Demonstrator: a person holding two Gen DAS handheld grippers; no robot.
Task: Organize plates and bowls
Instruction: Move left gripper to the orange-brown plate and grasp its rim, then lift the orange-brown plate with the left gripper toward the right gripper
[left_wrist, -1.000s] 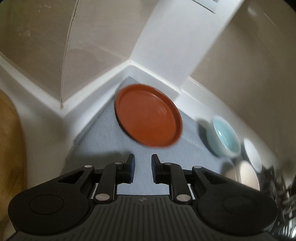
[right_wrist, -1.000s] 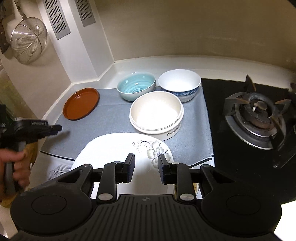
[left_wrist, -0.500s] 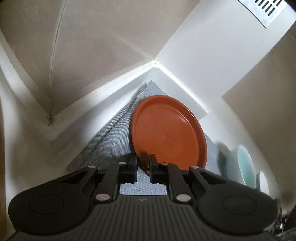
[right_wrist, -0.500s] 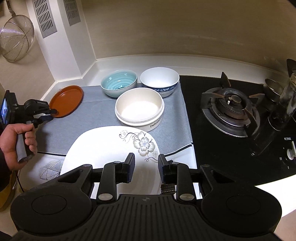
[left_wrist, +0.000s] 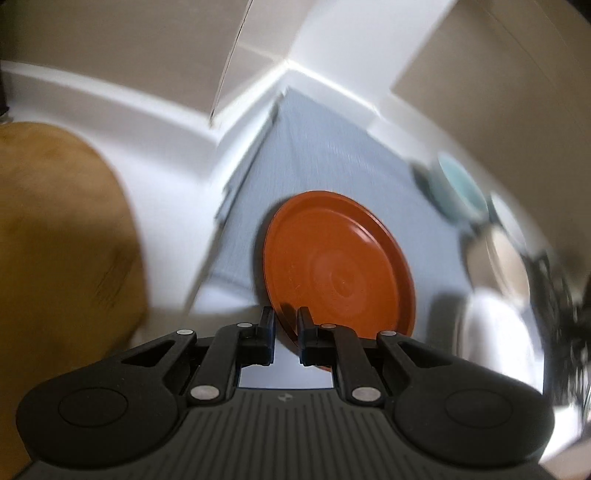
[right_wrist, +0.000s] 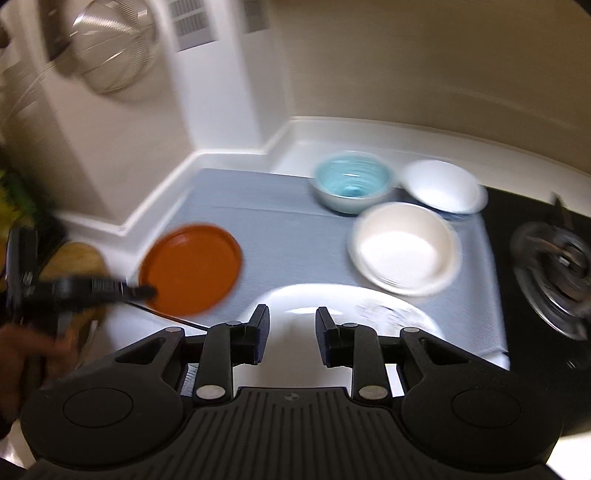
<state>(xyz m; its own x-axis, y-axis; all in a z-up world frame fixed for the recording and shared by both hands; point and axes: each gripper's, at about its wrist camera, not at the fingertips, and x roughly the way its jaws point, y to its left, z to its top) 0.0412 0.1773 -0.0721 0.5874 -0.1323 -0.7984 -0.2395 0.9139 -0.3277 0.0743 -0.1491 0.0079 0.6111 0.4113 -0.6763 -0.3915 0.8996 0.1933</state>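
Five dishes sit on the grey mat (right_wrist: 280, 229) spread over the white counter (right_wrist: 314, 136). Nearest the mat's left edge is the orange-brown plate (left_wrist: 338, 264), round, shallow and glossy with a raised rim; the left gripper (left_wrist: 286, 319) has its jaws pinched on that near rim. Farther right stand a pale blue bowl (right_wrist: 352, 181), a white bowl (right_wrist: 443, 186) and a wide cream bowl (right_wrist: 404, 247), close together. A white floral plate (right_wrist: 343, 306) lies just in front of the right gripper (right_wrist: 291, 326), whose jaws stand apart with nothing between them.
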